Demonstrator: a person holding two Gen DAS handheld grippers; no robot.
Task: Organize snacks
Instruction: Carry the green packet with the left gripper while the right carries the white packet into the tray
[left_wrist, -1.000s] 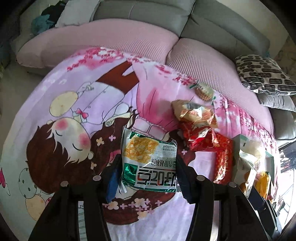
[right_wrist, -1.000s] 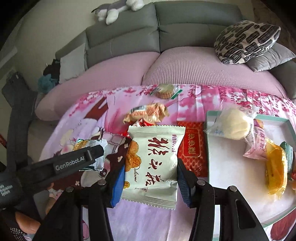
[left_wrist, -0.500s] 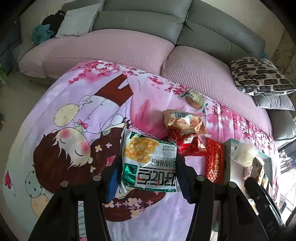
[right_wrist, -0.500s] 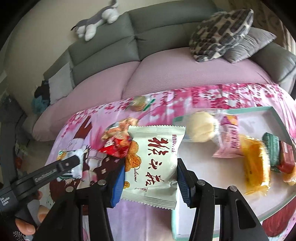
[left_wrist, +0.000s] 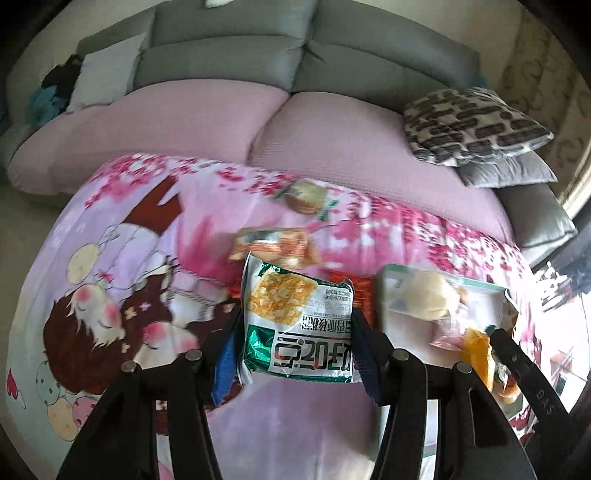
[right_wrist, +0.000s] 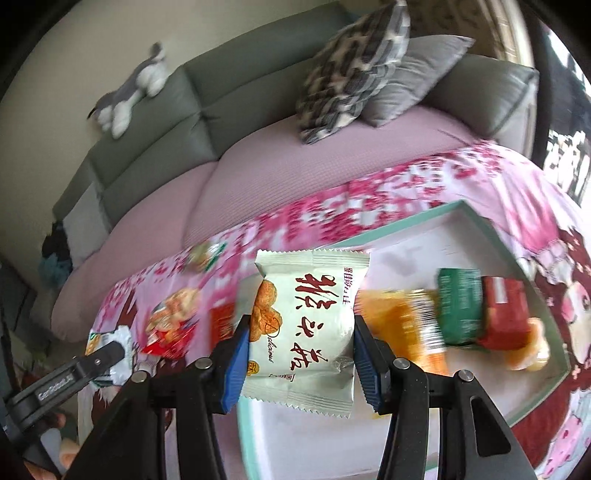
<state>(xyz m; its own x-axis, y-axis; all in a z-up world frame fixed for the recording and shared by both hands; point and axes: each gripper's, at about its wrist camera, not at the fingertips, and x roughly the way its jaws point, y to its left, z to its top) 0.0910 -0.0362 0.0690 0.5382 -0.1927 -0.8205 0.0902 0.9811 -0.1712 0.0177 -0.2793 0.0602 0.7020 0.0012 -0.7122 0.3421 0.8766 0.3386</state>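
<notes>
My left gripper (left_wrist: 295, 339) is shut on a green and white snack packet (left_wrist: 299, 325), held above the pink cartoon blanket (left_wrist: 110, 258). My right gripper (right_wrist: 299, 343) is shut on a white snack packet with red characters (right_wrist: 306, 325), held over the left part of the white tray with a teal rim (right_wrist: 406, 229). The tray holds an orange packet (right_wrist: 410, 325), a green packet (right_wrist: 461, 310) and a red packet (right_wrist: 506, 317). In the left wrist view the tray (left_wrist: 391, 273) lies to the right with a pale round bun (left_wrist: 428, 299) in it.
Loose snacks lie on the blanket: a round biscuit pack (left_wrist: 306, 195), an orange-red packet (left_wrist: 273, 247) and a red flat pack (left_wrist: 365, 291). A grey sofa with pink seat cushions (left_wrist: 332, 136) and patterned pillows (left_wrist: 469, 125) stands behind. A plush toy (right_wrist: 129, 92) lies on the sofa back.
Both grippers have swung to the right with their packets. The right gripper now sits over the tray, which fills more of its view. The left gripper's view now includes the tray.
</notes>
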